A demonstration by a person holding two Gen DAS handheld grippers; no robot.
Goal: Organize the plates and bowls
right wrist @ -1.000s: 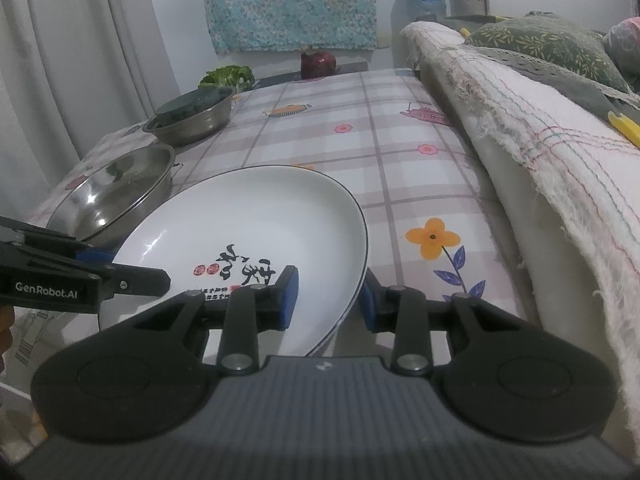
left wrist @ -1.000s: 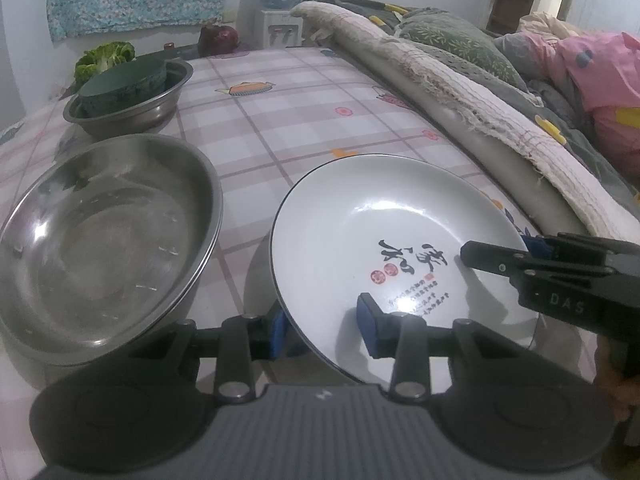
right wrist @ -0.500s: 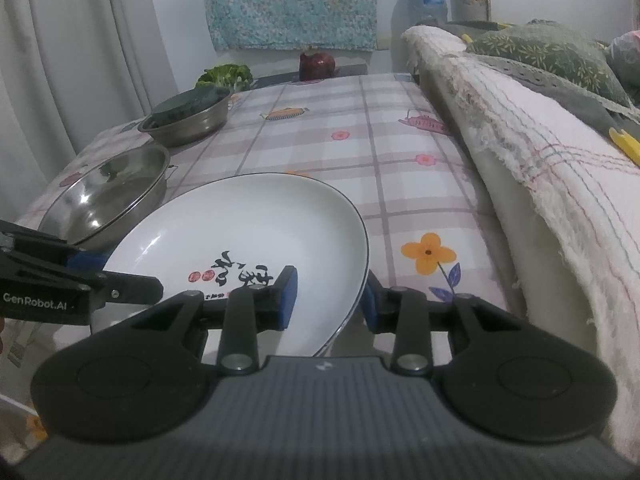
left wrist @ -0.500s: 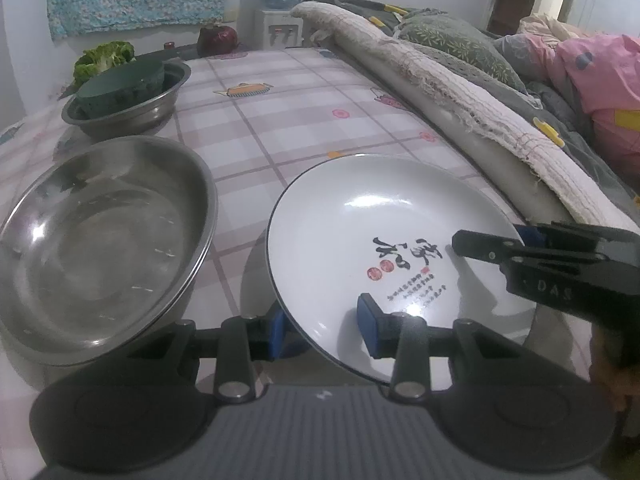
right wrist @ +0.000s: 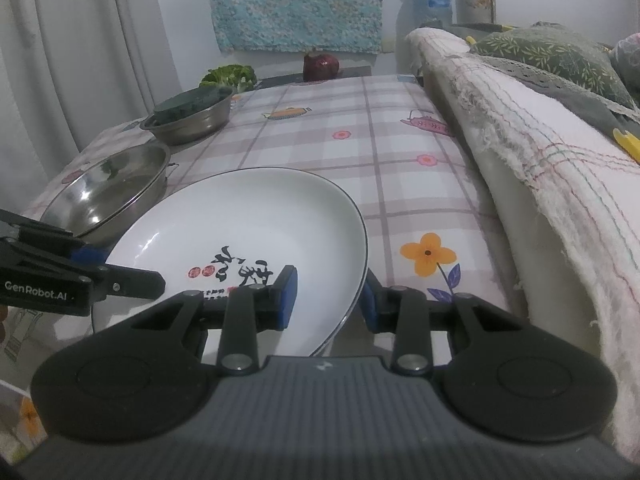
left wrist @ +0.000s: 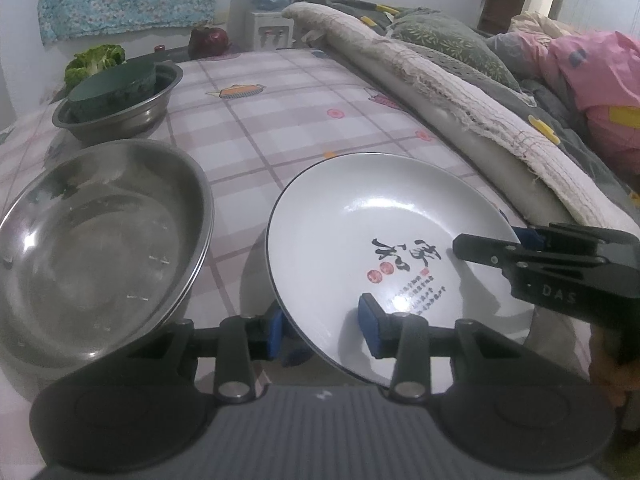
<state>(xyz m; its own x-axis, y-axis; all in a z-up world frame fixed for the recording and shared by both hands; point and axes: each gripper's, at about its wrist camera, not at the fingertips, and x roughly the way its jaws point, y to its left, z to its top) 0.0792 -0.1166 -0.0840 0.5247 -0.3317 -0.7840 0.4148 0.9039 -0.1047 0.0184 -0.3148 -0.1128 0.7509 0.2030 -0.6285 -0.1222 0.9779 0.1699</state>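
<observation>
- Left gripper (left wrist: pixel 322 326): jaws straddling the near-left rim of the round white ceramic plate w/ black calligraphy (left wrist: pixel 384 240), one blue pad under, one on the top face. Looks to be pinching the rim, but can't tell if fully clamped.
- Right gripper (right wrist: pixel 329 298): doing the same on the plate's right rim, one pad inside on the glaze, one outside. Pads aren't visibly pressed flat, so grip tightness can't be told.
- Plate is sitting near the front edge of the checked tablecloth (left wrist: pixel 260 120), tilted, w/ a shadow under its left side; prob. partly lifted.
- Handling, my read: stiff, glazed, slippery, breakable; moderately heavy for a rim pinch. Two opposite rim grips are looking sensible; keep it level, no twisting.
- Wide shallow stainless steel pan (left wrist: pixel 96 240) is lying just beside the plate at the left edge, apart from it.
- Smaller steel bowl holding a dark green round thing (left wrist: pixel 116 100) is sitting further back, toward the far-left corner.
</observation>
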